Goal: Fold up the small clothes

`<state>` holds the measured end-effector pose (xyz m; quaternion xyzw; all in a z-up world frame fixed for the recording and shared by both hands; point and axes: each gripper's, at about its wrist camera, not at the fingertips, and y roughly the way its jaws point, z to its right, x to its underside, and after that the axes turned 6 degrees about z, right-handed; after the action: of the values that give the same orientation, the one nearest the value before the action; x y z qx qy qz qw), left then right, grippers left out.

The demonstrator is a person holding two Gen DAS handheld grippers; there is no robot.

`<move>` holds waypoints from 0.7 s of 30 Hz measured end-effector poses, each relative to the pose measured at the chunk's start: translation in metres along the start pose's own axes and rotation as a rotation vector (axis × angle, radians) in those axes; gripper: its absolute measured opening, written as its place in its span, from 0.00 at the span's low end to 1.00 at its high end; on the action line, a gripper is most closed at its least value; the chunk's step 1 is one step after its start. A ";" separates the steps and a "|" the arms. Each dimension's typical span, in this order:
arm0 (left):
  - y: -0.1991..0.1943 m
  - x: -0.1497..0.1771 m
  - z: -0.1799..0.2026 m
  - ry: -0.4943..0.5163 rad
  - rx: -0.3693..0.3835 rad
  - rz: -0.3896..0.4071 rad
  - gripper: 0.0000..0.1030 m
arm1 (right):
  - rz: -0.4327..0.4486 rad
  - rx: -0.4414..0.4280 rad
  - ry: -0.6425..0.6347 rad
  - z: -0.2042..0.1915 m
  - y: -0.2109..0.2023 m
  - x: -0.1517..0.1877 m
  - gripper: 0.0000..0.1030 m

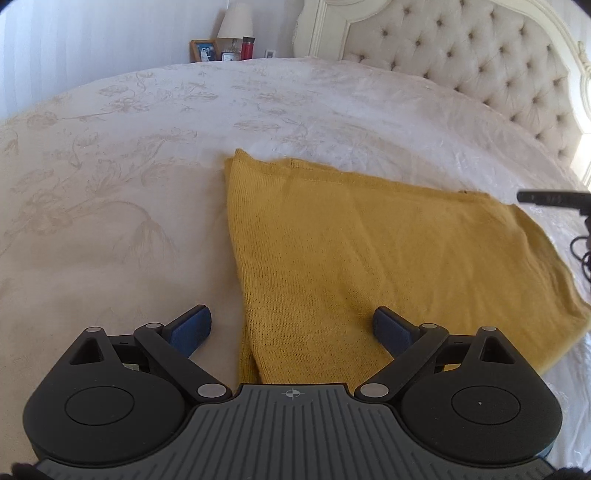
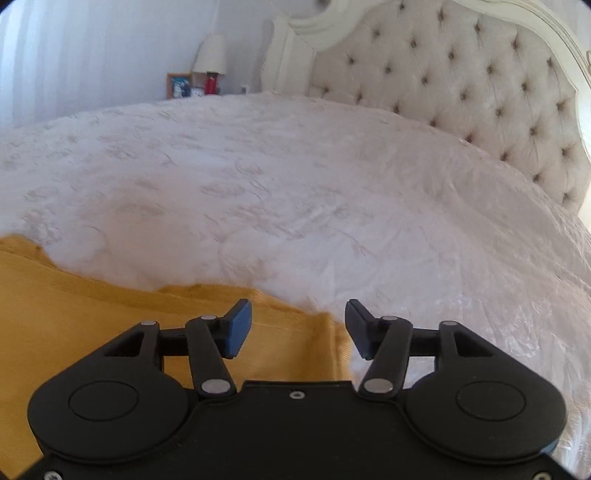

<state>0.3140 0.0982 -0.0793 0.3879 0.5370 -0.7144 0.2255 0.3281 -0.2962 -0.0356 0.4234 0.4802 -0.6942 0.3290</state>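
Note:
A mustard-yellow knitted garment [image 1: 369,251] lies folded flat on the white bedspread [image 1: 129,184]. My left gripper [image 1: 291,328] hovers open over the garment's near left edge, one blue pad [image 1: 192,328] over the bedspread and the other over the knit, nothing between them. In the right wrist view the same garment [image 2: 92,314] fills the lower left. My right gripper [image 2: 298,328] is open above the garment's right corner, with nothing held. A dark part of the right gripper [image 1: 550,199] shows at the right edge of the left wrist view.
A tufted cream headboard [image 1: 480,66] rises at the far right of the bed. A nightstand beyond the bed carries a lamp [image 1: 234,20], a picture frame [image 1: 203,50] and a red bottle [image 1: 247,47]. Black cables [image 1: 581,254] hang at the right edge.

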 end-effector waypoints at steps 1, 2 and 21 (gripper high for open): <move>-0.001 0.000 0.001 0.002 -0.001 -0.002 0.94 | 0.010 -0.045 0.001 -0.009 -0.005 -0.003 0.67; -0.001 0.000 0.001 0.000 0.001 -0.003 0.95 | 0.015 -0.096 -0.003 -0.020 -0.010 -0.005 0.70; -0.001 0.004 -0.002 -0.041 0.014 -0.008 0.99 | -0.132 -0.263 -0.039 -0.064 -0.079 0.086 0.74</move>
<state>0.3119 0.1004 -0.0818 0.3727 0.5287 -0.7268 0.2309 0.2401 -0.2148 -0.0944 0.3303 0.5874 -0.6536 0.3445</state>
